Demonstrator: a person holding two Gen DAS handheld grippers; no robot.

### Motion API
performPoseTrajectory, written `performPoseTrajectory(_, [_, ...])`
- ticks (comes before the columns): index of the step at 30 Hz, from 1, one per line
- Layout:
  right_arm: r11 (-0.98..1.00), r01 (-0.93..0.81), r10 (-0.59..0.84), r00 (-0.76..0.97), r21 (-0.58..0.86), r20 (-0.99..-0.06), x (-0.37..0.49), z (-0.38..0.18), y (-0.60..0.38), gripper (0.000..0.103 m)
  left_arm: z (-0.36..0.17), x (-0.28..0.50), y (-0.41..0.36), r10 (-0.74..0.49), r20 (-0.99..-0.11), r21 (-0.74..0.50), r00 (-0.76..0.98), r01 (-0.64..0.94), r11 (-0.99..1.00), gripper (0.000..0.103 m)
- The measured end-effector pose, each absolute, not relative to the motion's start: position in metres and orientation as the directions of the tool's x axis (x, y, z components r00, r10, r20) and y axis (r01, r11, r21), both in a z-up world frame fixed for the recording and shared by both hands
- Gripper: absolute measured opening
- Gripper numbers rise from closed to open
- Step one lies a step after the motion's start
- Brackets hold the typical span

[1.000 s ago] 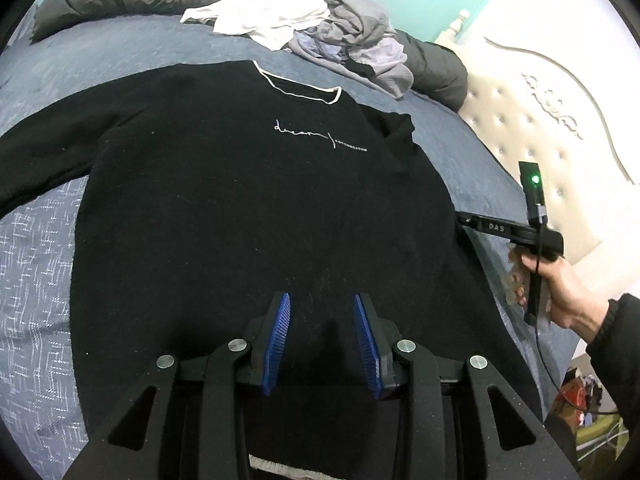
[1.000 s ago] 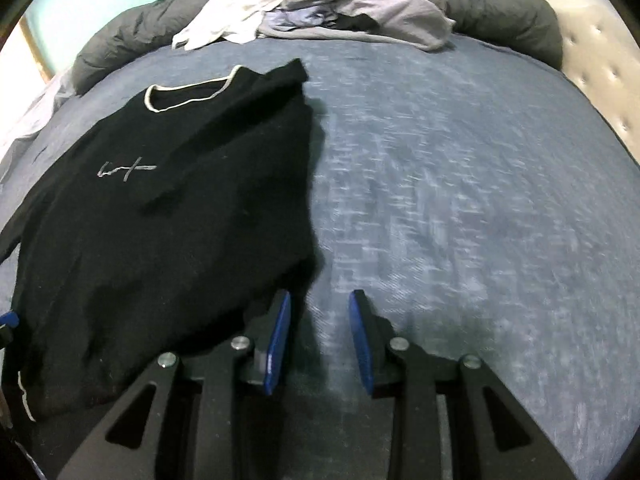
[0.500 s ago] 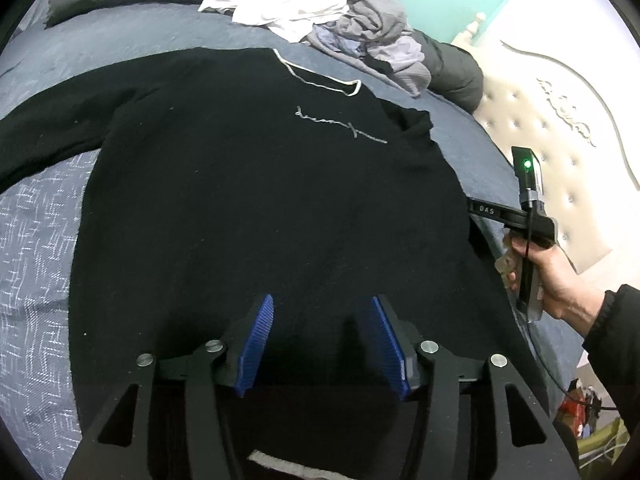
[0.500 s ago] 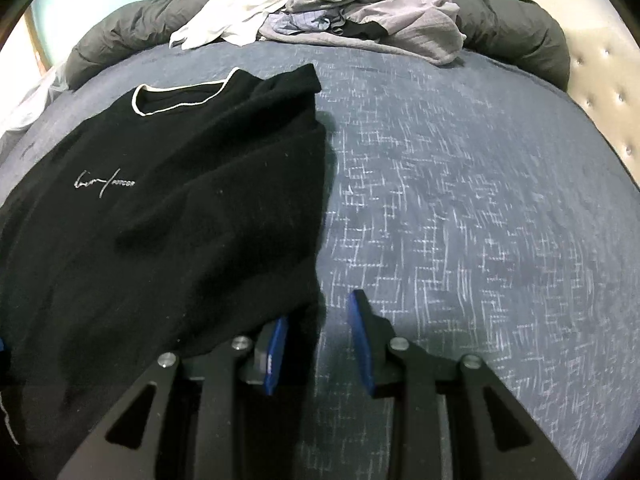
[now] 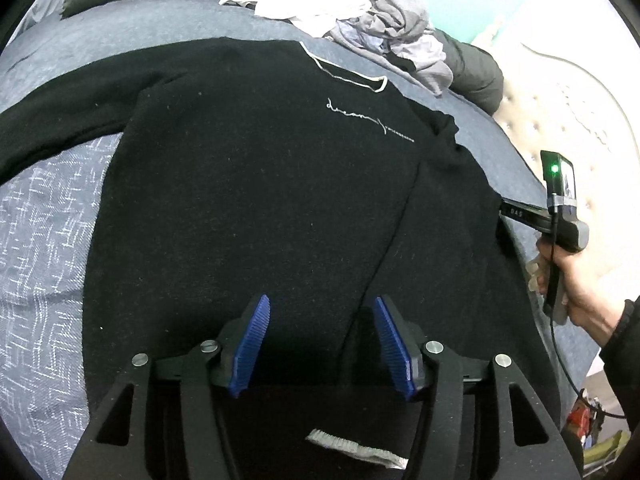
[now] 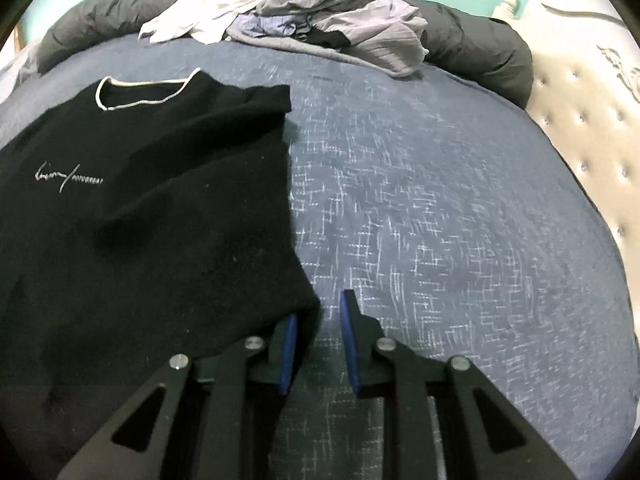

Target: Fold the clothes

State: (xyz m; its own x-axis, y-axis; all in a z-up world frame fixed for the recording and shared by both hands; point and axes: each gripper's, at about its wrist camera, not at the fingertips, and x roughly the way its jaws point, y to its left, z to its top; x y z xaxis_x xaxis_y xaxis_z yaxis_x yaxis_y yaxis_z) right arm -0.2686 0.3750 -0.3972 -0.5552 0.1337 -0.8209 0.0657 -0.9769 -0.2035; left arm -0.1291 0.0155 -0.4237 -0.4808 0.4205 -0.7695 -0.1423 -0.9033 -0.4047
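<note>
Across a blue-grey bedspread (image 6: 440, 184), ahead of both claws, a black sweater (image 5: 248, 184) lies face up with one sleeve folded in over its body and the other sleeve (image 5: 60, 120) stretched out to the side, not yet folded. Beyond the sweater, at the far end of the bed, a heap of unfolded clothes (image 6: 304, 12) waits, so the job looks to be in its early stages: one fold made on this garment, the second sleeve and the body folds to come, then the pile. The left gripper (image 5: 320, 340) hangs over the sweater's lower body near the hem, its jaws having just been opening, standing apart with nothing between them. The right gripper (image 6: 318, 344) sits at the sweater's folded edge, its jaws having just been closing, the cloth against its inner pad (image 6: 289, 352) but not yet pinched.
</note>
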Motion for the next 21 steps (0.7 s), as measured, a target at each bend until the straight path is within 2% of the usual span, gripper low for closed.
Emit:
performPoseTrajectory(7, [-0.986, 0.141, 0.004, -0.525, -0.092, -0.851, -0.252, -0.391, 0.399, 0.02, -0.421, -0.128, 0.008, 0.434, -0.759, -0.426, -0.485, -0.133, -0.895, 0.063])
performPoseTrajectory(12, [-0.997, 0.068, -0.02, -0.531, -0.019, -0.847, -0.244, -0.367, 0.433, 0.02, -0.421, -0.129, 0.008, 0.435, -0.758, -0.43, -0.485, -0.129, -0.894, 0.066])
performPoseTrajectory(16, [-0.997, 0.029, -0.071, -0.56, 0.066, -0.825, -0.27, -0.348, 0.439, 0.024, -0.418, -0.127, 0.01, 0.42, -0.761, -0.412, -0.494, -0.132, -0.902, 0.071])
performPoseTrajectory(21, [-0.995, 0.06, -0.102, -0.56, 0.082, -0.822, -0.315, -0.341, 0.414, 0.026, -0.418, -0.127, 0.011, 0.415, -0.762, -0.402, -0.496, -0.139, -0.905, 0.071])
